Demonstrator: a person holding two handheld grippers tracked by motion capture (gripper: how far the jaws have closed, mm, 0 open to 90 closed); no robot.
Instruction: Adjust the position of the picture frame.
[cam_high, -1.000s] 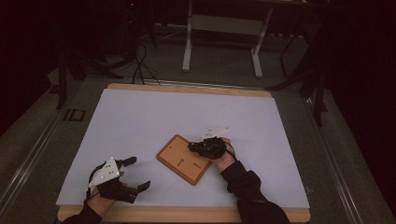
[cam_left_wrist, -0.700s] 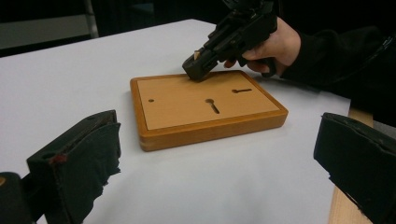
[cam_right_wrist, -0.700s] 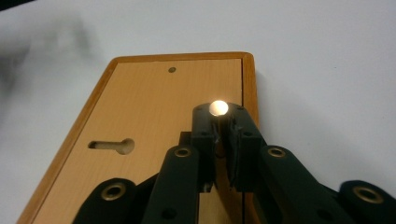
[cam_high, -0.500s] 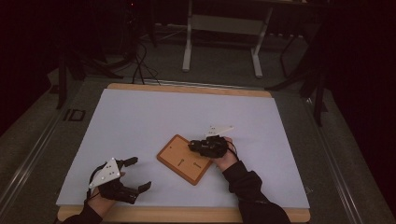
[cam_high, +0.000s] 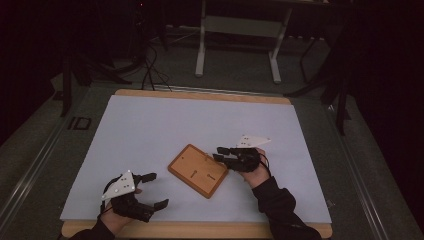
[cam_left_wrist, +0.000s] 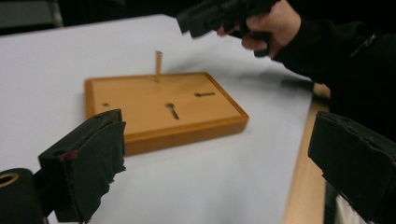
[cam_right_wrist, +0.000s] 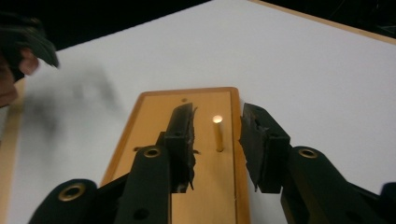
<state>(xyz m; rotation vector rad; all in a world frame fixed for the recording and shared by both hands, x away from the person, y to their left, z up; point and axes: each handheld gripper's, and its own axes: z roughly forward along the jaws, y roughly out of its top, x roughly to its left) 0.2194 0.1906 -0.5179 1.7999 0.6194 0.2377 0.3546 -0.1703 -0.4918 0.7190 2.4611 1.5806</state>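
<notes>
The wooden board (cam_high: 198, 170) is seen just below centre of the high view on a white-covered table (cam_high: 165, 125), dark floor and a grey stand behind it. An upright peg (cam_right_wrist: 218, 133) is set in the board between the right gripper (cam_right_wrist: 217, 140) jaws, which have just been opening, pads clear of it. The left gripper (cam_high: 145, 191) is held wide open and empty at lower left, near the table's front edge; open surface is left all around the board.

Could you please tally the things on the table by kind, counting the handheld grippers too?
Wooden board: 1
Wooden peg standing upright in the board: 1
Grippers: 2, the left gripper and the right gripper
Total: 4
</notes>
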